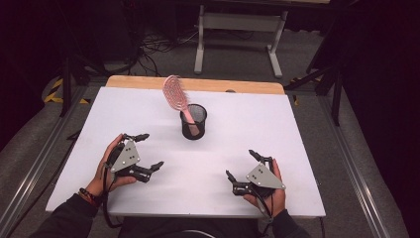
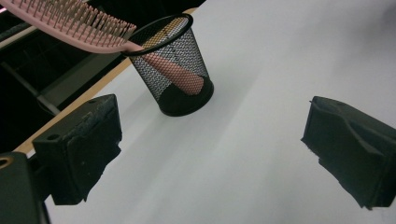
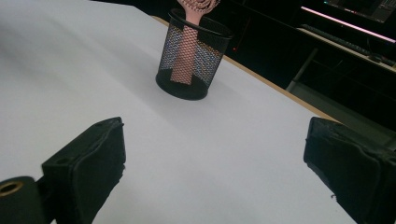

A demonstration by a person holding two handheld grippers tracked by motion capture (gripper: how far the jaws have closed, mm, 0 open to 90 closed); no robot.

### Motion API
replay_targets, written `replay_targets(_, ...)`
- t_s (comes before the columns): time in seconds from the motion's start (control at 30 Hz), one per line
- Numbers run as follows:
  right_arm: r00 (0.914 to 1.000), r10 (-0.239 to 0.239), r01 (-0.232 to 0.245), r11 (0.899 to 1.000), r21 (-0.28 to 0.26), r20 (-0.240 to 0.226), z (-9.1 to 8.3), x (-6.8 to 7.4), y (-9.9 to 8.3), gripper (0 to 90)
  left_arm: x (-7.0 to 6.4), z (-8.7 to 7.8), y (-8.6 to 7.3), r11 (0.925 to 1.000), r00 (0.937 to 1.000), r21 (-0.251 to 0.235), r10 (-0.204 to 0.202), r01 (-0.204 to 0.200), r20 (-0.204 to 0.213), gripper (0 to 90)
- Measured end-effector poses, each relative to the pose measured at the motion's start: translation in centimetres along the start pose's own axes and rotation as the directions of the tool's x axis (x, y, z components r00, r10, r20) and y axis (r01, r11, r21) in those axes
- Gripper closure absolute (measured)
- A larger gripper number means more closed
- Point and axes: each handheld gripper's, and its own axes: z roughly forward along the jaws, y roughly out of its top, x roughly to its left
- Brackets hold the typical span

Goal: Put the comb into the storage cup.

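**Brush stands in cup, both grippers idle**

Surface: white board (image 1: 277, 134) on a wooden table (image 1: 138, 82), grey floor and a metal frame (image 1: 237, 22) beyond, room dark. Container: black mesh cup (image 1: 193, 121) stands ahead of and between the grippers, well apart from both. Pink brush (image 1: 176, 94) sits handle-down in it, head leaning out. Left gripper (image 1: 146, 151) and right gripper (image 1: 243, 164): jaws wide, nothing between them.

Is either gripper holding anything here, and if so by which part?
Nothing is held. Left gripper and right gripper are both open, apart from the hairbrush standing in the mesh cup.
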Motion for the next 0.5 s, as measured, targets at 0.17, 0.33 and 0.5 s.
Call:
replay_targets(0.17,1.0,0.0,0.0,1.0,0.002,0.0,0.0,0.0,0.0,6.3,-0.1,-0.4,-0.5,1.0,1.0,0.006,0.004,-0.004,-0.008,5.2)
replay_targets(0.33,1.0,-0.003,0.003,1.0,0.002,-0.002,0.0,0.0,0.0,6.2,-0.2,-0.7,-1.0,0.9998,0.9999,0.019,0.002,-0.002,-0.014,5.2)
replay_targets(0.5,1.0,-0.001,0.001,1.0,0.002,0.0,0.0,0.0,0.0,6.3,-0.3,-1.0,-1.7,0.9992,0.9998,0.04,0.0,0.001,-0.018,5.3)
